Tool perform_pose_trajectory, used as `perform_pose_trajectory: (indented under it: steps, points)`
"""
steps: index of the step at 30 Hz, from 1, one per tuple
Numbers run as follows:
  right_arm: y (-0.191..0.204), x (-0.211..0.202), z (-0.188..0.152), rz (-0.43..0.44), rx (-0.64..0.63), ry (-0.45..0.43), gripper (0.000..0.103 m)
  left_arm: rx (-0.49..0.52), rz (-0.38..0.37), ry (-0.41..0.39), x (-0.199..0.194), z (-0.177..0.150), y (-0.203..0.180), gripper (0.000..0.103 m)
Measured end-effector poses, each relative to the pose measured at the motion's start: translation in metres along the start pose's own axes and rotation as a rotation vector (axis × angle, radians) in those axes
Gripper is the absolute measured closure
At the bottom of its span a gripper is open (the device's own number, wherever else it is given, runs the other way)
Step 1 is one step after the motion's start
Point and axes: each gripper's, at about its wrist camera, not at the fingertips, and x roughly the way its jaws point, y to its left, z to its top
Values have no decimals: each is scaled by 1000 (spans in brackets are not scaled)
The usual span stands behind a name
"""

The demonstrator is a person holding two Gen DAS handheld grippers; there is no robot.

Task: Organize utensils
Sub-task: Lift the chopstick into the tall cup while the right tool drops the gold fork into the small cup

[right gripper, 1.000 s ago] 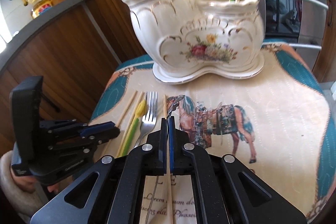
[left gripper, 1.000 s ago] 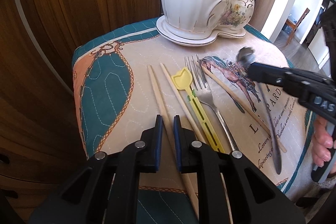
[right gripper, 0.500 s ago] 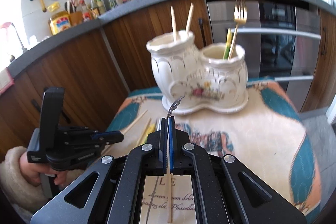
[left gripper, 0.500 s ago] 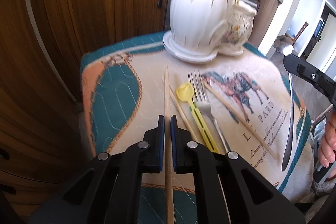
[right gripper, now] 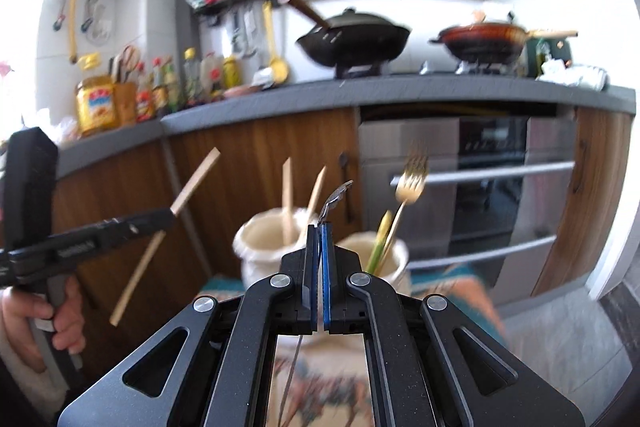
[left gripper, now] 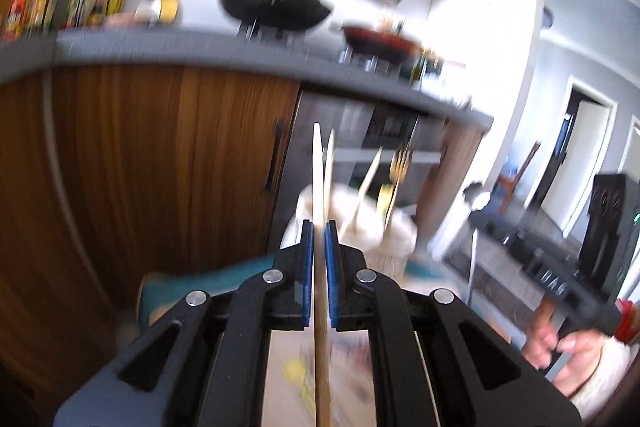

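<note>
The left gripper is clamped on a wooden chopstick, its blue pads pinching the stick partway along. In the left wrist view the chopstick runs straight up between the fingers and its pale tip stands above the white holder. In the right wrist view the same chopstick slants through the tip of the left gripper, one end raised toward the worktop, the other hanging down in front of the wooden cabinet door. A hand grips the handle of that tool at the left edge of the picture.

The right gripper is closed on a thin metal utensil, likely a spoon, whose bowl end sticks out above the fingertips while its slim handle hangs below the jaws. In the left wrist view the right gripper shows at the right, blurred, with a hand on its handle.

The white ceramic two-compartment utensil holder stands on the patterned cloth, ahead of and below both grippers. Its left compartment holds two wooden chopsticks. Its right compartment holds a gold fork and a yellow-green utensil. Behind it are an oven and a grey worktop carrying a black wok.
</note>
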Motion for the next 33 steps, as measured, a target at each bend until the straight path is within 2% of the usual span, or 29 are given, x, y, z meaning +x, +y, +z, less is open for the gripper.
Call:
perform_pose_trajectory:
  steps: [8,12,17,26,33]
  points:
    - [-25,33,43,-97,-1,-87,100,13,-56,-126,48,50,-11,97]
    - [-33,51,54,-170,-17,-170,100,-5,-71,-169,68,56,-13,97]
    - [-39,70,49,-223,-5,-217,100,19,-62,-219,86,53,-19,97]
    - [-43,88,21,-225,-21,-185,100,55,-9,-221,100,30,-16,97]
    - [-48,84,8,-211,0,-152,100,53,-8,-170,89,22,-9,97]
